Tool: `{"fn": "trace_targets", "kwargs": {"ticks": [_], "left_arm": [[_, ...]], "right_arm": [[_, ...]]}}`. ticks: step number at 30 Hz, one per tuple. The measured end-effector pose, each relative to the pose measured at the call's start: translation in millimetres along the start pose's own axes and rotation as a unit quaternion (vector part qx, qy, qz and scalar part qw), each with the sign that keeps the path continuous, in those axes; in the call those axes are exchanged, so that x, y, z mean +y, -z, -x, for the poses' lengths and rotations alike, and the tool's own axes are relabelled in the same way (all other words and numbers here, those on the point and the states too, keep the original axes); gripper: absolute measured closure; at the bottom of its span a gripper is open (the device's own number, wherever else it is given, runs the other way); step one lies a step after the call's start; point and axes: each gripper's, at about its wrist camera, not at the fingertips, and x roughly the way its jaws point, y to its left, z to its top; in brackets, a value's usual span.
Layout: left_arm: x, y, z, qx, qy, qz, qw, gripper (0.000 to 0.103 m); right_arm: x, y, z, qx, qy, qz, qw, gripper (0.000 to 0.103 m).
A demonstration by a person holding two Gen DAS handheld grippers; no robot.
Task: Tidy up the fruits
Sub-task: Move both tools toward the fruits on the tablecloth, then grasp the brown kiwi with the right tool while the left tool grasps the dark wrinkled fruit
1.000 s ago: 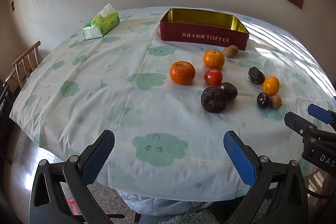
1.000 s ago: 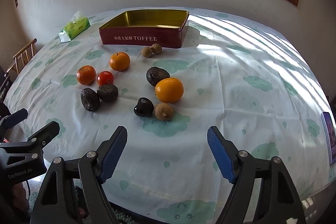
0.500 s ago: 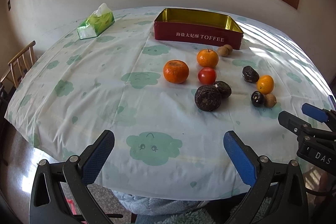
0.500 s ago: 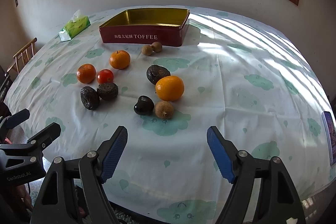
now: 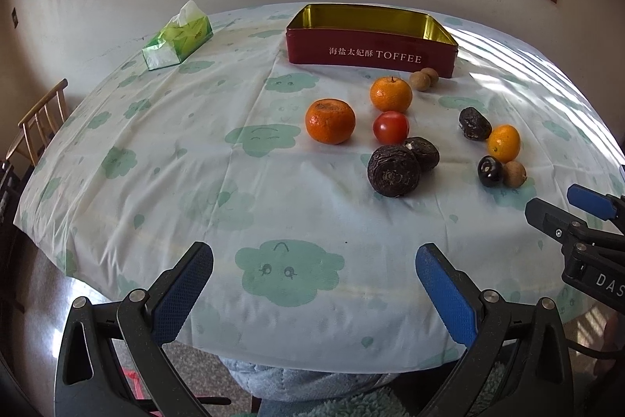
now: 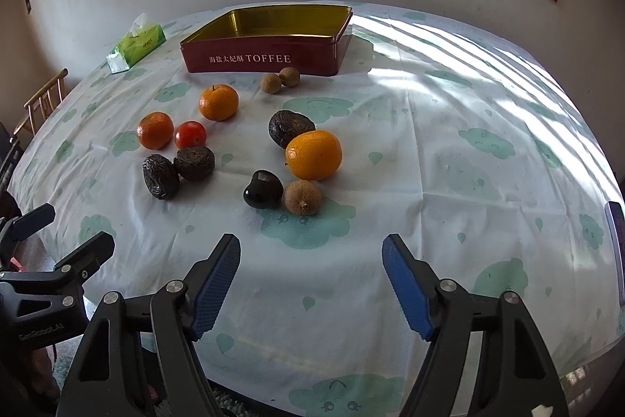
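Fruits lie loose on the cloud-print tablecloth in front of an empty red toffee tin (image 5: 371,53) (image 6: 258,57). On the left sit two oranges (image 5: 330,121) (image 5: 391,94), a tomato (image 5: 390,127) and two dark wrinkled fruits (image 5: 392,171). To the right are a third orange (image 6: 313,155), another wrinkled fruit (image 6: 291,127), a glossy dark fruit (image 6: 262,189) and a brown round one (image 6: 302,197). Two small brown fruits (image 6: 280,81) rest by the tin. My left gripper (image 5: 314,256) is open over the near table edge. My right gripper (image 6: 310,249) holds nothing, its jaws closing slightly.
A green tissue box (image 5: 177,42) stands at the back left. A wooden chair (image 5: 39,120) is off the table's left side. A phone (image 6: 615,241) lies at the right edge. The wall and a window are behind the tin.
The right gripper's jaws have drawn slightly closer together. Both hands and all the fruits have stayed where they were.
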Motion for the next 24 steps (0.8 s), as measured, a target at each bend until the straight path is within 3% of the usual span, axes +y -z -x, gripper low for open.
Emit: {"fn": "trace_targets", "kwargs": {"ticks": [21, 24], "left_arm": [[5.8, -4.9, -10.9, -0.001, -0.011, 0.014, 0.9998, 0.0], [5.4, -5.3, -14.6, 0.001, -0.009, 0.012, 0.9999, 0.0]], "right_arm": [[-5.2, -2.4, -17.1, 0.022, -0.006, 0.001, 1.0, 0.037], [-5.0, -2.8, -20.4, 0.026, -0.01, 0.001, 1.0, 0.043]]}}
